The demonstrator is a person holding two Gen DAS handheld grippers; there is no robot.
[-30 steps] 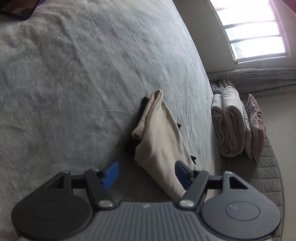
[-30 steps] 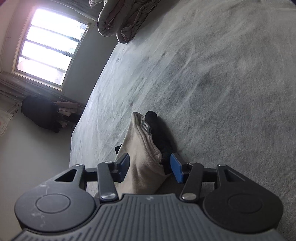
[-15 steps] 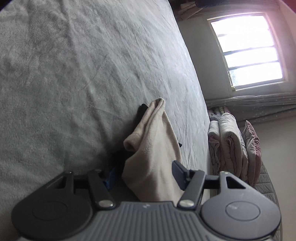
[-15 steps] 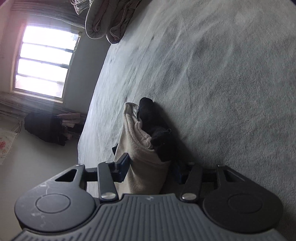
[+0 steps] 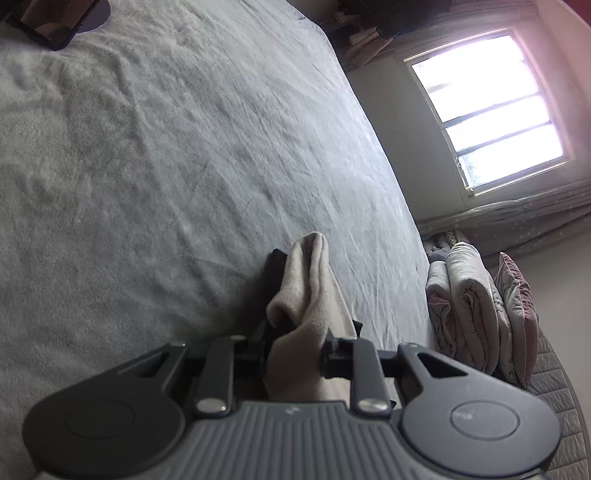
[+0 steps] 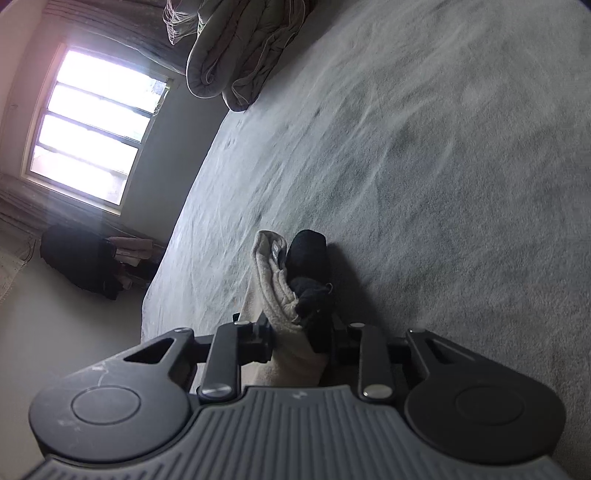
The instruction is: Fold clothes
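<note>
Both tongs are clamped on the same bundle: the left tongs (image 5: 293, 356) pinch the beige garment (image 5: 314, 295), and the right tongs (image 6: 301, 341) squeeze that beige cloth (image 6: 273, 291) together with the black garment (image 6: 308, 266) bunched against it. The bundle stands up in a ridge off the grey bed cover (image 5: 166, 166), the black piece tucked along one side. Out past it, folded quilts (image 5: 469, 306) are stacked under the bright window (image 5: 487, 110), and a phone (image 5: 48, 22) lies at the bed's far corner.

Beige garment (image 5: 314, 291) bunched over black lining (image 6: 308, 258)
</note>
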